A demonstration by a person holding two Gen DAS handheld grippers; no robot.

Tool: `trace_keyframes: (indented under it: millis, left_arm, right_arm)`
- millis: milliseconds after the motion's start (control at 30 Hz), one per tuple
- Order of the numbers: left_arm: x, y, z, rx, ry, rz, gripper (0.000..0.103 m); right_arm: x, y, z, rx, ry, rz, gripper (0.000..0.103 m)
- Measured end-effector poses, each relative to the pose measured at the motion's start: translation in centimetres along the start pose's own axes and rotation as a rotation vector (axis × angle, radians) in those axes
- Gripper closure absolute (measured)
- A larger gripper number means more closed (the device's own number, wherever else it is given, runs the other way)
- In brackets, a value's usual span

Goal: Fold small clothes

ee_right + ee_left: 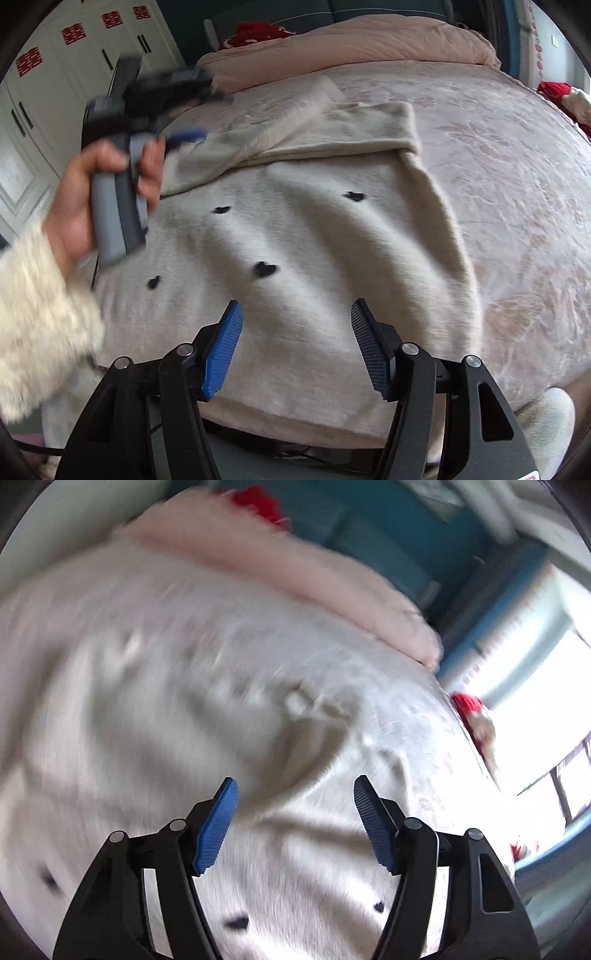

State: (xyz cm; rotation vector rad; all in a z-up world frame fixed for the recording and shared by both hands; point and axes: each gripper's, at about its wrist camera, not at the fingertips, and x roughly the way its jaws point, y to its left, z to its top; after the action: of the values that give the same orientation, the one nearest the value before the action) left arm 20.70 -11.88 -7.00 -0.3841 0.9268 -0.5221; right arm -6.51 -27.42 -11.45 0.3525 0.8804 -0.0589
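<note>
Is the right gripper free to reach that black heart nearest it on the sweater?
Probably yes. The right gripper is open and empty, with only bare sweater before the black heart; the left gripper is off aside.

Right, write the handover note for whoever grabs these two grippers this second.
Left gripper: open, nothing between the pads, over the sweater; its view is blurred.
Right gripper: open, empty, above the sweater's near hem.
Left hand holds its gripper's handle above the sweater's left side.
Cream sweater with black hearts lies flat on the bed; one sleeve is already folded across the top.
A pink duvet lies bunched at the head of the bed.
Left to do: probably fold the body up into a compact bundle; neither gripper has hold of the fabric.
</note>
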Motion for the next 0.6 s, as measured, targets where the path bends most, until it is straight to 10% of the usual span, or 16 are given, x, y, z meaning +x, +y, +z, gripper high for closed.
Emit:
trace_keyframes:
  millis: [367, 600]
  left_arm:
    - [-3.8, 14.8, 1.9, -0.491, -0.105, 0.135, 0.036]
    - [-2.6, 18.8, 4.1, -0.606, -0.097, 0.115, 0.036]
  right_arm:
    - [5.6, -4.5, 12.7, 0.066, -0.088, 0.082, 0.037]
    - [14.5, -5.3, 20.9, 0.185, -0.065, 0.055, 0.037]
